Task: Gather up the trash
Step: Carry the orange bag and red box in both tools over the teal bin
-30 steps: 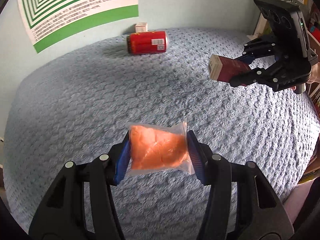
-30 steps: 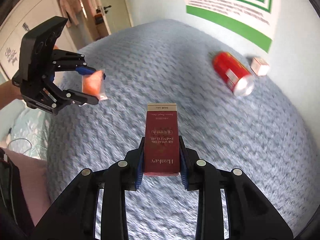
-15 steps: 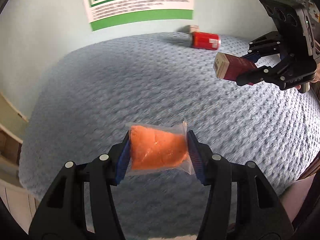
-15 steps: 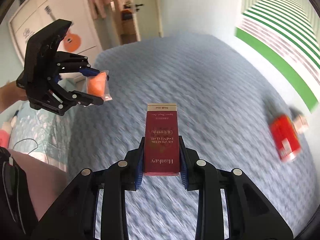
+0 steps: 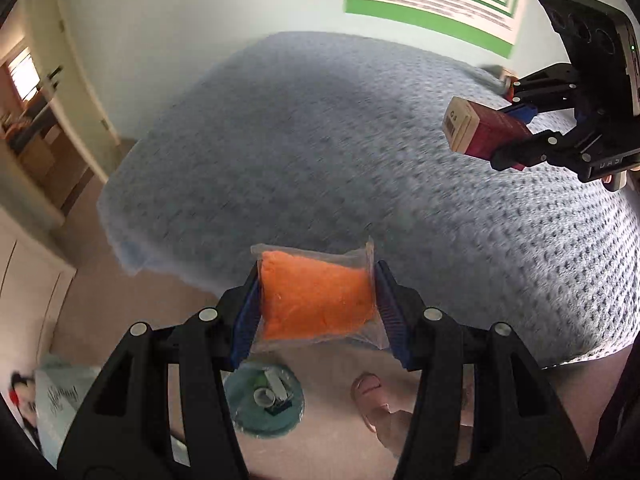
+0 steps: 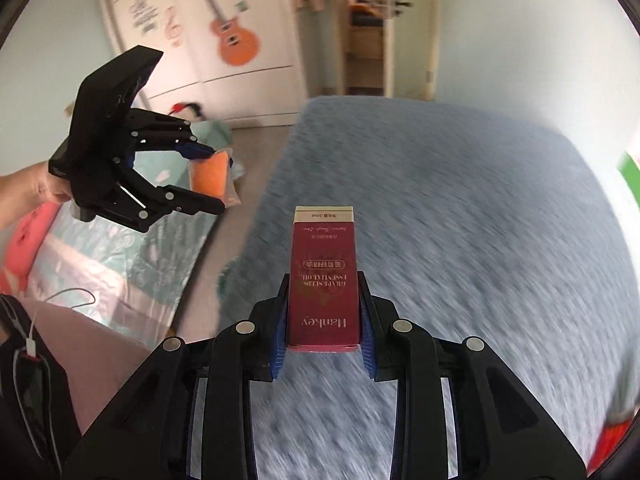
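My left gripper (image 5: pixel 318 300) is shut on a clear packet of orange stuff (image 5: pixel 316 296), held above the bed's near edge and the floor. It also shows in the right wrist view (image 6: pixel 210 184) with the packet (image 6: pixel 208 176). My right gripper (image 6: pixel 324 308) is shut on a dark red carton (image 6: pixel 323 280), held over the blue bedspread (image 6: pixel 460 220). In the left wrist view the right gripper (image 5: pixel 520 132) with the carton (image 5: pixel 480 130) is at the upper right. A bin (image 5: pixel 264 404) with a clear liner and some trash stands on the floor below the packet.
The blue bedspread (image 5: pixel 340 140) fills the middle. A red can (image 6: pixel 612 436) lies at the lower right edge, blurred. A bare foot (image 5: pixel 372 396) stands beside the bin. A low mattress with a light green cover (image 6: pixel 108 248) lies on the floor. A wardrobe and a doorway are beyond.
Both grippers have swung left, away from the wall poster and the can, toward the bed's edge. The floor, the bin and the foot have come into view. Both grips are unchanged.
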Tool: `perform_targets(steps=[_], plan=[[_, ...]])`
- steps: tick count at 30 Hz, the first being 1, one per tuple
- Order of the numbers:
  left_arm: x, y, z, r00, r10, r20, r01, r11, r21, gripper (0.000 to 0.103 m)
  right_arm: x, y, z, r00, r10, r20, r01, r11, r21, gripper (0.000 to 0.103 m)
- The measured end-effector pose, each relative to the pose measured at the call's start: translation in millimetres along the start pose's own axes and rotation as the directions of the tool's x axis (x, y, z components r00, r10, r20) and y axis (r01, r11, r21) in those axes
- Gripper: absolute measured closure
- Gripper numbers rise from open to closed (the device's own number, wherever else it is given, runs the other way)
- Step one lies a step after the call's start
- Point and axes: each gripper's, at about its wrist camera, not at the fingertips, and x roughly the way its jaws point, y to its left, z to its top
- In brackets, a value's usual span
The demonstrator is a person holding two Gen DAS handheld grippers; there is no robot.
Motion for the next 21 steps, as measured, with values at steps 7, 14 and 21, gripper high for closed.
perform_targets(steps=[7,14,21], plan=[[-10,61,-62,0.997,0.062,-0.050,-0.070,0.982,-0.176,0.052,74,52,58,0.987,0.136,-0.085,-0.147,0.981,-0.130,0.073],[-4,107,-122,0.991,0.068,-0.113,-0.102,0.936,-0.336,0.052,146,98,93,0.951,0.243,-0.191,-0.278,0.943,-0.186,0.073],[10,146,-159,0.986,0.068,-0.155,-0.130,0.891,-0.435,0.052,209,134,112,0.902,0.295,-0.315,-0.376,0.896,-0.235,0.073]])
